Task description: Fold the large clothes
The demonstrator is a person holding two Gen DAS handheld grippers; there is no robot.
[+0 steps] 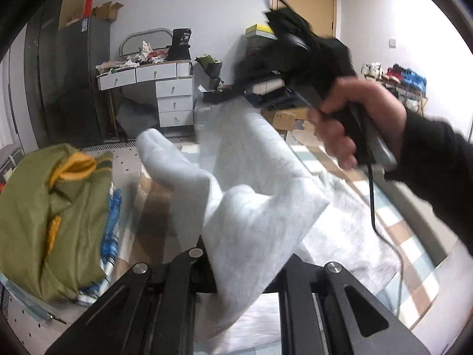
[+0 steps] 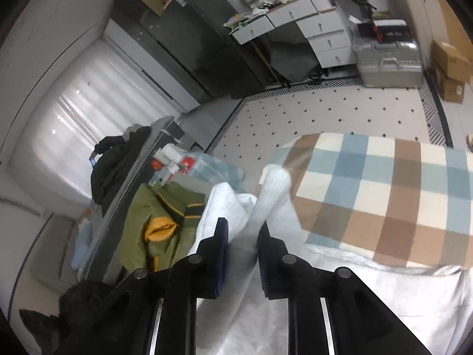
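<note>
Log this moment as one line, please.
step: mid-fold | left gripper: shut on white garment, lifted | right gripper: shut on white garment | surface: checked blanket

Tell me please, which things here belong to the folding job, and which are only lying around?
Belonging to the job:
- white garment
- left gripper, shut on it
- right gripper, shut on it
- checked blanket beneath

Lying about:
- green jacket
- silver suitcase
- white drawer desk
- cardboard boxes
</note>
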